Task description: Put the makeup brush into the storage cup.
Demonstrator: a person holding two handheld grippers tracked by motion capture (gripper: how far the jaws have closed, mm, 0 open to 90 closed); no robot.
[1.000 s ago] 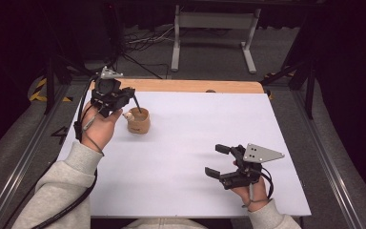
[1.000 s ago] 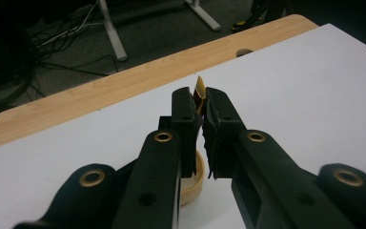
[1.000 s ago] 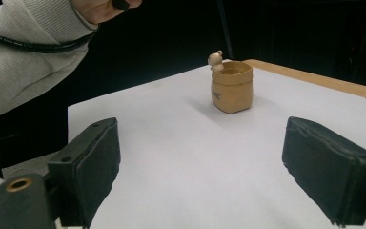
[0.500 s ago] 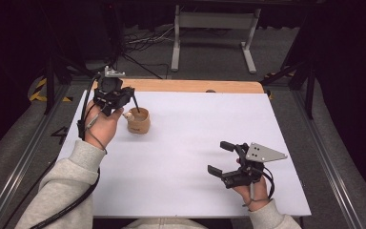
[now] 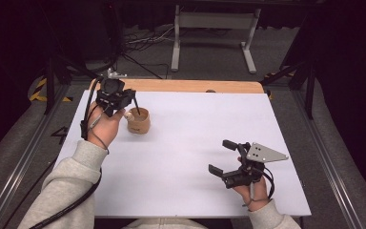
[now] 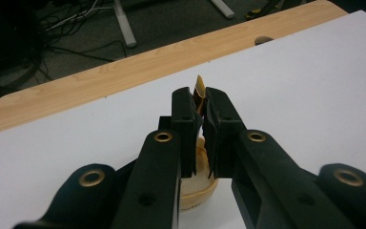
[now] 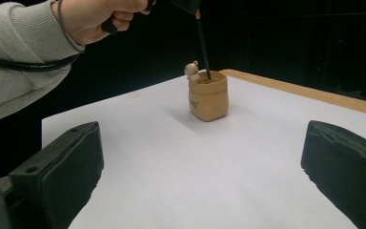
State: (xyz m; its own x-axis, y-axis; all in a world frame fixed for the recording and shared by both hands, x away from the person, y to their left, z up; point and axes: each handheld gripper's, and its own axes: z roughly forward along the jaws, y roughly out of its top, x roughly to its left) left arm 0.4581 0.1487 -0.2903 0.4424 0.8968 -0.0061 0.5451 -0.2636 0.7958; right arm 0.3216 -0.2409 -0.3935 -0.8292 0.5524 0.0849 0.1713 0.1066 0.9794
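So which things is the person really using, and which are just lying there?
In use:
- left claw, shut on the pencil
- tan pot, with the pencil's tip inside

Just there:
- right claw, open and holding nothing
- white sheet
- wooden table edge
- cables on the floor

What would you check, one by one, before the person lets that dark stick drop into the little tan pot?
1. Left gripper clamps the stick: ok.
2. Stick's lower end inside the pot mouth: ok in the right gripper view.
3. Pot upright on the white table: ok.
4. Small round figure on the pot's rim clear of the stick: ok, a small gap shows.
5. Right gripper out of the way, its jaws just opened wide and empty: ok.
6. Stick touching the pot's bottom: cannot tell.
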